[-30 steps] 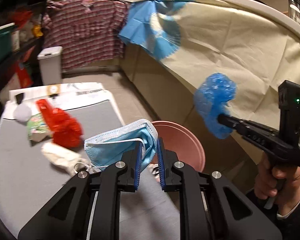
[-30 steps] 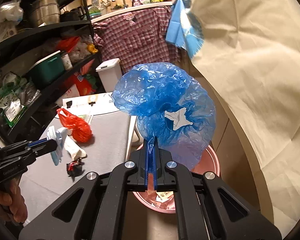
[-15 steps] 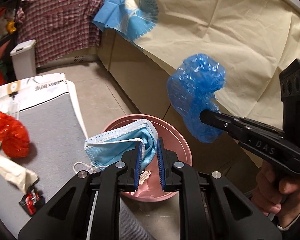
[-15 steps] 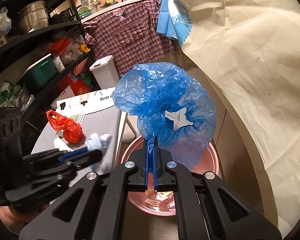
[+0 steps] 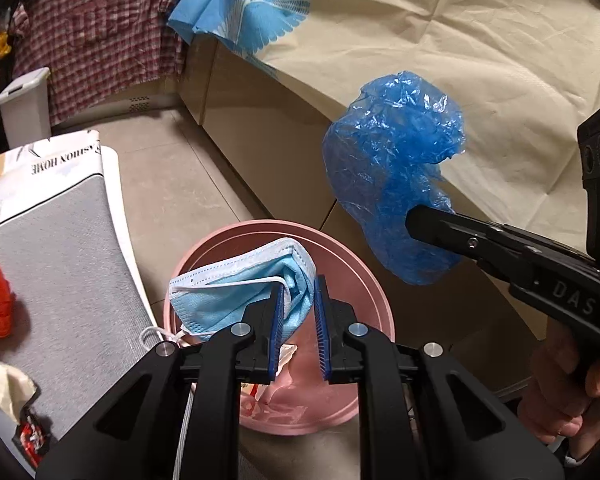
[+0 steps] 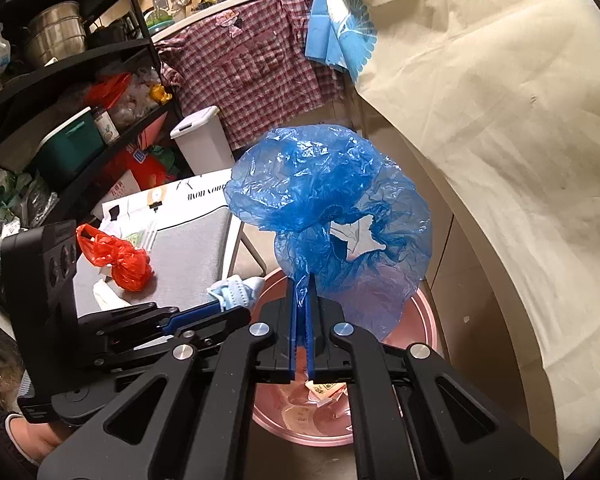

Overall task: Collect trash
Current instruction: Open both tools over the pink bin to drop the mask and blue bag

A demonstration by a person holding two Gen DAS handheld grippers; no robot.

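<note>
- Both jaws grip trash: right gripper (image 6: 302, 296) pinches a blue bag (image 6: 332, 208), left gripper (image 5: 297, 300) a mask (image 5: 236, 296).
- Since a second ago, both have come over the pink bin (image 5: 376, 292), so dropping looks next.
- Bag is crinkled, puffed; mask hangs folded, limp.

Your face mask (image 5: 236, 292) hangs directly above the basin (image 5: 376, 304), with the plastic cover (image 5: 388, 184) up to its right. The table (image 5: 64, 280) stands just left of the basin, and the lidded bin (image 5: 24, 108) sits well behind it.
</note>
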